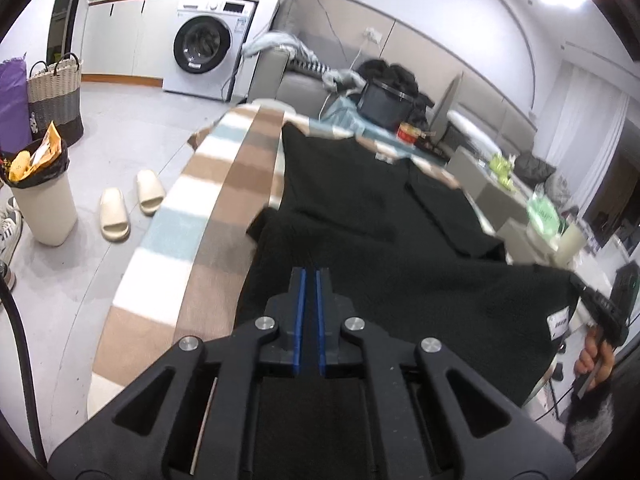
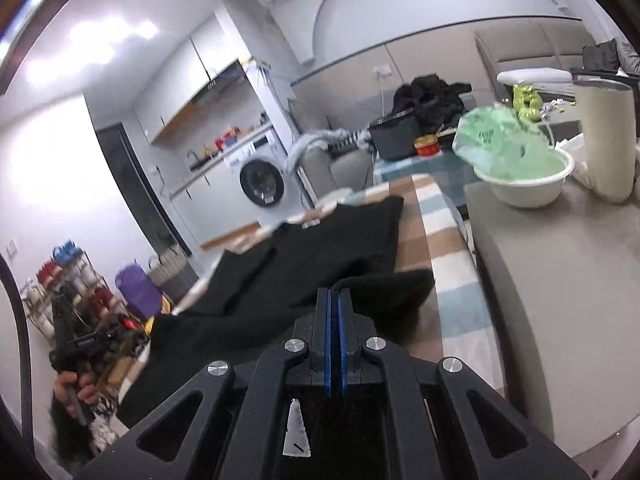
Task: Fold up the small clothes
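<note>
A black knitted garment [image 1: 360, 216] lies spread on a striped brown, white and blue blanket [image 1: 208, 184]. My left gripper [image 1: 311, 276] is shut on the garment's near edge, lifted off the blanket. My right gripper [image 2: 333, 296] is shut on the same garment [image 2: 320, 248] at its other near corner. The right gripper also shows in the left wrist view [image 1: 600, 308] at the far right, holding the hem taut. The left gripper shows in the right wrist view [image 2: 92, 344] at lower left.
A grey table [image 2: 540, 280] beside the blanket holds a white bowl [image 2: 528, 184] with a green bag and a tall cream cup [image 2: 604, 140]. On the floor to the left are slippers [image 1: 128, 204], a bin [image 1: 40, 196] and a basket [image 1: 56, 96]. A washing machine [image 1: 208, 44] stands behind.
</note>
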A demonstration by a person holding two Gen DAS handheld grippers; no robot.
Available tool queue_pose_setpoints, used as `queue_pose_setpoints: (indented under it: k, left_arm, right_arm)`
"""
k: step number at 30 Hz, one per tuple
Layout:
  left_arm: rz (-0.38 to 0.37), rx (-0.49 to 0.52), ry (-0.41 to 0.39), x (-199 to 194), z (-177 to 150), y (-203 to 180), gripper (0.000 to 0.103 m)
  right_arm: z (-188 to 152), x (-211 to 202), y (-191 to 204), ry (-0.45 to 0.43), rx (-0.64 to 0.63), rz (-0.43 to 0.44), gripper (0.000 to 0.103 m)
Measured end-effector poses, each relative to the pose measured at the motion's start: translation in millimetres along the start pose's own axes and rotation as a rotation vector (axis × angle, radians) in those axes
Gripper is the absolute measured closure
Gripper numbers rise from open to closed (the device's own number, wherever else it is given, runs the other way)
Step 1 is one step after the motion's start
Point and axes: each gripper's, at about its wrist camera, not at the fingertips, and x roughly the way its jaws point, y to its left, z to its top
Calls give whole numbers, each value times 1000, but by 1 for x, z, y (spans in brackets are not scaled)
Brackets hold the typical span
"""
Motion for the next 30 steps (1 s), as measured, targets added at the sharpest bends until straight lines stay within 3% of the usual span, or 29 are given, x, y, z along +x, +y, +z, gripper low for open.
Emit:
queue_pose_setpoints:
  k: [2, 4, 6, 9, 15, 19, 22, 23, 24, 30]
  left_arm:
    - [23, 6, 39, 7, -9, 3, 98]
    - [49, 3, 51, 12, -17, 7, 86]
    - [71, -14, 67, 14, -25, 13, 58]
    - [76, -18, 79, 17, -36, 19, 46]
    - [139, 40, 183, 43, -55, 17, 46]
    - [180, 112, 196, 51, -61, 8, 48]
    - [197, 138, 189, 55, -62, 1, 72]
    - [202, 154, 187, 55, -63, -1, 91]
    - [179, 157, 183, 55, -62, -3, 98]
    - [128, 123, 114, 42, -56, -7, 98]
  right_arm:
    - [-4, 5, -2, 18, -9, -13, 100]
    - [-8, 8, -5, 39, -6, -26, 100]
    - [-11, 9, -8, 53, -2, -31, 100]
    - [-15, 14, -11, 70, -5, -39, 100]
    - [-24, 17, -11, 100, -6, -41, 100]
    - [-28, 20, -11, 115, -4, -43, 100]
    - [-29, 19, -11, 118, 0, -42, 100]
    - [-30, 20, -11, 118, 3, -43, 100]
    - [-30, 20, -12, 122, 5, -42, 100]
    - [-37, 23, -15, 174, 11, -77, 98]
